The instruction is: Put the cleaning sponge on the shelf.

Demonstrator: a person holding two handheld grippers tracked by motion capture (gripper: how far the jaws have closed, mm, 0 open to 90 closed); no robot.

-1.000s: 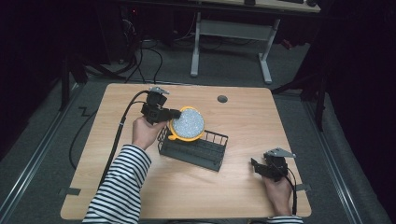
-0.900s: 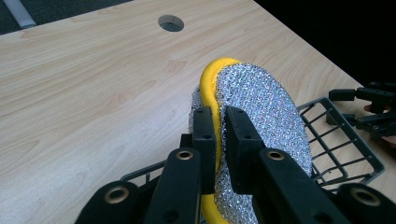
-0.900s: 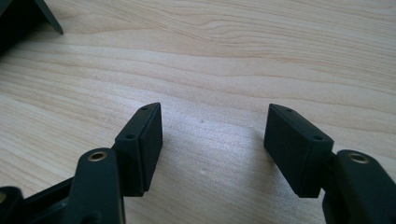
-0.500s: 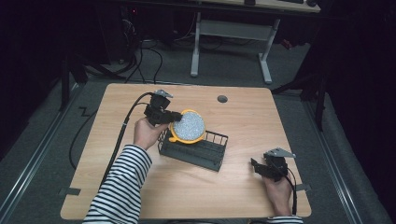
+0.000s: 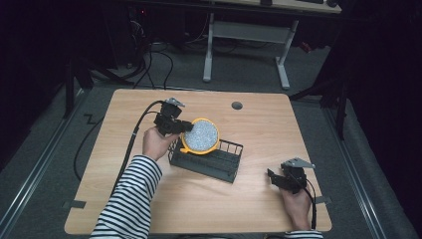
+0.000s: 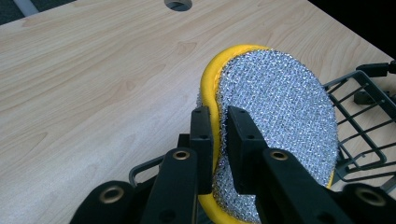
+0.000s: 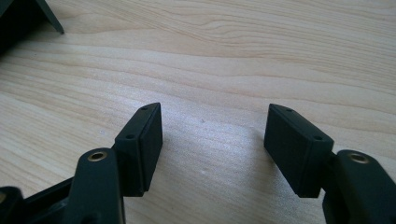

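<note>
The left gripper (image 6: 219, 135) clenched the round yellow-rimmed silver mesh scrubber (image 6: 280, 126), seemingly above the black wire basket (image 5: 206, 159), while the right gripper (image 7: 212, 149) rested released, near right.

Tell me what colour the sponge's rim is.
Yellow, around a silver mesh face; the sponge shows best in the left gripper view.

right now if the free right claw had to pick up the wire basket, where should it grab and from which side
Probably the top rim wire of the wire basket at its right end, coming from the right, the right claw's side. The rim is thin and exposed there; the scrubber and left claw crowd the left end.
</note>
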